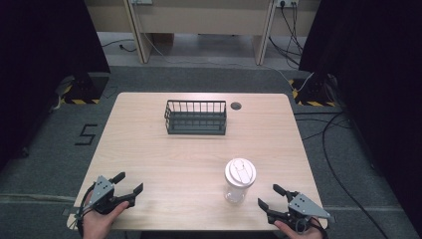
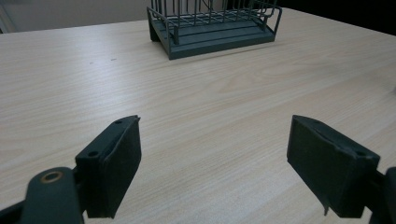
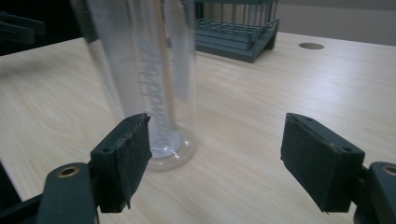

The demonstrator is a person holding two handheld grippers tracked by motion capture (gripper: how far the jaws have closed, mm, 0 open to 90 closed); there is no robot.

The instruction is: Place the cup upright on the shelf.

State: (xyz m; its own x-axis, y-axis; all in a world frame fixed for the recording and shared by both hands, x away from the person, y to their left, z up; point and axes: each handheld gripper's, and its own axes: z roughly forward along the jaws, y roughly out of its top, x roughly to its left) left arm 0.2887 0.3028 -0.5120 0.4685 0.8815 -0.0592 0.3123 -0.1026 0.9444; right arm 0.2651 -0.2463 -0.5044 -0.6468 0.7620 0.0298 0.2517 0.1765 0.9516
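Both grippers, left [image 1: 130,192] and right [image 1: 267,195], wide apart, holding nothing. Cup [image 1: 239,180] just left of right jaws; best gripped low, straight, gently.

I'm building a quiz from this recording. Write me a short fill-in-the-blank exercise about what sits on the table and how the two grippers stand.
1. The clear cup with the white lid stands nearest the ____ gripper.
2. The dark wire basket holds ____.
3. The jaws of the left gripper are ____.
4. The cup stands ____ on the table.

Missing words: right; nothing; open; upright
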